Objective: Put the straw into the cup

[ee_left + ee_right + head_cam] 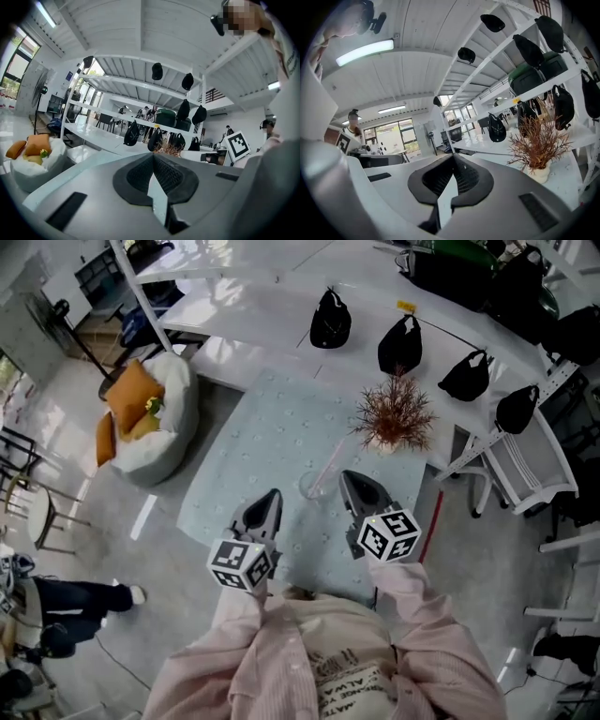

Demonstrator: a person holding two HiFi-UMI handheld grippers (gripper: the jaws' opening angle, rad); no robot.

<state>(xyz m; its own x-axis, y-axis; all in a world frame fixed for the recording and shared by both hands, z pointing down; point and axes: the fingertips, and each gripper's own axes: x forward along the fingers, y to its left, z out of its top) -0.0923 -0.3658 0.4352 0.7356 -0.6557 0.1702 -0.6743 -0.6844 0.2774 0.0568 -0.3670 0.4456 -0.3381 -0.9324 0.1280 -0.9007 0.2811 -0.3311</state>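
1. Straw (330,463): thin, pale, leaning up and right out of the clear cup (312,487). Its lower end is inside, so I judge the task done, or v. nearly.
2. Cup stands upright on the pale blue surface (253,427), between my two grippers and a bit nearer the right one.
3. Right gripper (345,476): fingers pressed together w/ nothing btwn them. Its own view shows only room and shelves past the tips.
4. Left gripper (272,495): same, fingers closed on nothing, near the cup's left side.
5. Step in hand, as I read it: back off clean.
   - Keep the right fingers clear of the straw's leaning top.
   - The cup looks light and prob. tips w/ a nudge.
   - Best to draw both grippers back toward my body, not across the cup.
6. Dried potted plant (394,418) sits beyond the cup to the right, near the straw's top. I shouldn't sweep that way.
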